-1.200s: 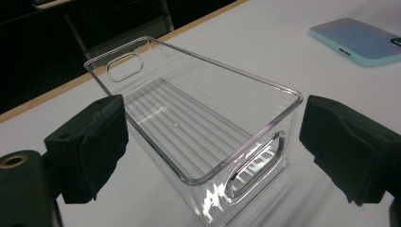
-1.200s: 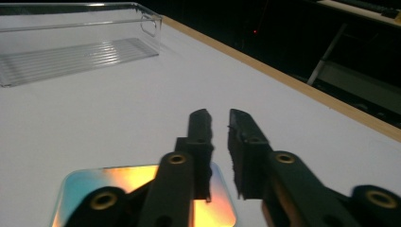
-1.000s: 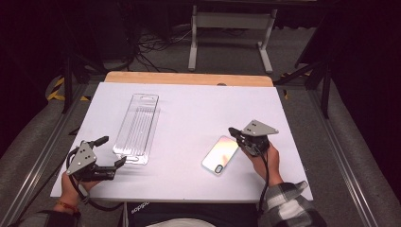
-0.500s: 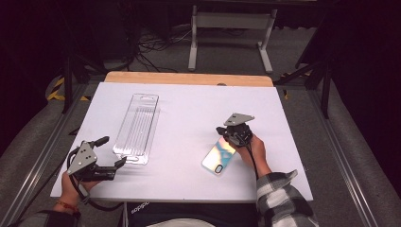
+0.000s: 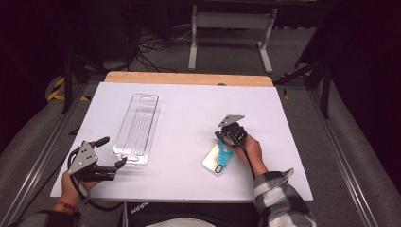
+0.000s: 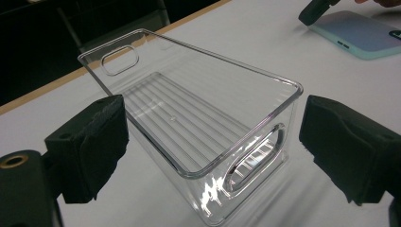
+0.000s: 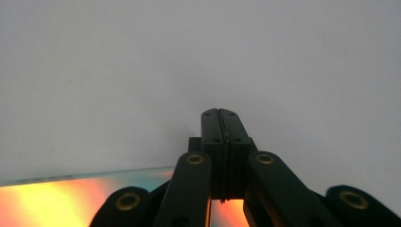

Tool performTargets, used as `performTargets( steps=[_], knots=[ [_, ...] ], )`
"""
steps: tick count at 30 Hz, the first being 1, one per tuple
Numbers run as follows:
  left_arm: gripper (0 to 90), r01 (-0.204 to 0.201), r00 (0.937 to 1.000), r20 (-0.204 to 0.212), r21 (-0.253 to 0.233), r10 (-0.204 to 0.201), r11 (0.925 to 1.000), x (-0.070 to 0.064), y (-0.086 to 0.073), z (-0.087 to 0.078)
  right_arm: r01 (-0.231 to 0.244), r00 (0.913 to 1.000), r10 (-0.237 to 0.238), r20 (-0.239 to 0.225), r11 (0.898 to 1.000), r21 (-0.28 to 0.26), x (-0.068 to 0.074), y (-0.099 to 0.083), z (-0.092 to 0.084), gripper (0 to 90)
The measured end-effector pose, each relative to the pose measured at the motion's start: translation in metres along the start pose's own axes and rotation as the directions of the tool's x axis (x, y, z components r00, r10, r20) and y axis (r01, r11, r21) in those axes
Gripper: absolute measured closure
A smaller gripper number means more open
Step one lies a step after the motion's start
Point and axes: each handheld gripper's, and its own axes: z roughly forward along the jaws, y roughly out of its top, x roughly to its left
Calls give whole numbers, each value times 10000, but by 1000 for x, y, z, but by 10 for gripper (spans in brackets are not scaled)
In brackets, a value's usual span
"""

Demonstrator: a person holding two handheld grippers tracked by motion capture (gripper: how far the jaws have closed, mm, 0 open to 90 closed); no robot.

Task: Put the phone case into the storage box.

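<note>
A long clear plastic bin (image 5: 137, 127) lies on the white table (image 5: 189, 104), left of centre. My left gripper (image 5: 120, 163) rests at its near end, open, and in the left gripper view the two pads (image 6: 94, 137) stand wide on either side of the bin's near wall (image 6: 246, 161) without touching it. A phone case (image 5: 218, 158) with an iridescent back lies flat at the right. My right gripper (image 5: 218, 136) is shut, its tips at the case's far end. In the right gripper view the jaws (image 7: 221, 116) are pressed together with nothing between them, just past the case's edge (image 7: 71, 198).
The table's wooden far edge (image 5: 189, 78) borders a dark floor with cables and a metal stand (image 5: 231, 28). Metal rails (image 5: 42, 142) run along both sides. In the left gripper view the phone case (image 6: 359, 33) and the right gripper's tip (image 6: 314, 9) lie at the upper right.
My right gripper has moved left and down, from beside the phone case's right side to its far end. The left gripper and the bin have kept still.
</note>
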Motion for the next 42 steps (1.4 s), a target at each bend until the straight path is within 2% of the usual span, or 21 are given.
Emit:
performTargets(
  steps=[2, 9, 11, 12, 19, 23, 24, 28, 31, 37, 42],
  knots=[
    [97, 17, 10000, 16, 16, -17, 10000, 0, 0, 0, -17, 9998, 14, 182, 9999, 169, -2, -2, 1, 900],
    [97, 54, 10000, -32, -11, -54, 10000, 1, 0, -1, -33, 9994, 17, 341, 9989, 476, -7, -8, -2, 900],
    [97, 105, 9999, 19, -14, -105, 9999, 1, -1, -1, -21, 9989, -7, 463, 9982, 606, -10, -12, -6, 900],
    [97, 117, 9999, 34, -9, -117, 9999, 1, -1, -1, -227, 9987, 199, 475, 9981, 579, -14, -19, -10, 900],
    [97, 137, 9999, 64, -74, -136, 9999, 1, -1, -2, -345, 9970, 285, 713, 9959, 839, -17, -35, -27, 900],
    [97, 140, 9999, 77, -75, -139, 9999, 1, -1, -2, -1096, 9923, 1032, 689, 9894, 954, -19, -49, -42, 900],
    [97, 140, 9999, 77, -75, -139, 9999, 1, -1, -2, -1096, 9923, 1032, 689, 9894, 954, -19, -49, -42, 900],
    [97, 107, 9999, 61, -33, -107, 9999, 1, -1, -1, -1373, 9894, 1316, 618, 9855, 995, -18, -67, -59, 900],
    [97, 115, 9999, 43, -37, -115, 9999, 1, -1, -1, -1339, 9893, 1272, 710, 9861, 987, -15, -76, -68, 900],
    [96, 205, 9998, -33, -57, -205, 9998, 3, -1, -1, -1175, 9915, 1107, 676, 9874, 1063, -2, -89, -83, 900],
    [97, 128, 9999, -76, -50, -128, 9999, 0, 0, -1, -1426, 9870, 1337, 894, 9845, 1021, 4, -94, -89, 900]
  ],
)
